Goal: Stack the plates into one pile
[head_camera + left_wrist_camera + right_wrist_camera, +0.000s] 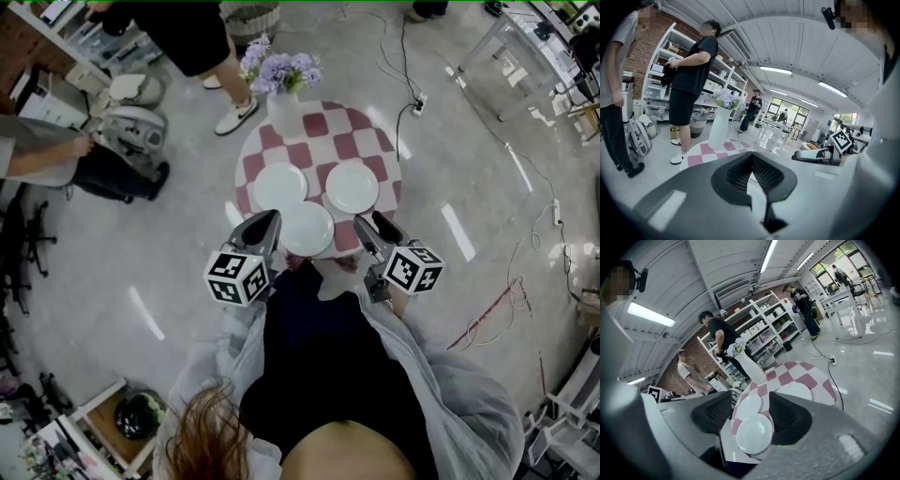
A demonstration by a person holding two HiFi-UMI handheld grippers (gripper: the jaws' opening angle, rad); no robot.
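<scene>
At the near edge of a round desk (395,169) in a workshop, a person holds two claws on either side of the nearest of three white plates. The near plate (306,228) lies flat on the desk. The left claw (265,225) is just beside its left rim and the right claw (373,225) just beside its right rim. Neither grips it. The left claw's jaws are closed together at the tips with nothing between them. The right claw's jaws stand partly apart and empty, and the right gripper view shows the near plate through the gap, ahead of and below the pads.

The left plate (279,186) and the right plate (352,187) lie side by side farther back, none of the three stacked. Whether the near plate's rim touches the left plate's cannot be told. Behind them, at the far side, a white vase (284,112) holds purple flowers (279,70).

A pink-and-white check cloth (323,122) covers the desk, which stands on a pale, glossy floor (187,281) crossed by cables (403,56). White shelves (764,329) line a brick wall. A bystander (187,33) in black stands just beyond the desk, and another (37,155) stands off to the left.
</scene>
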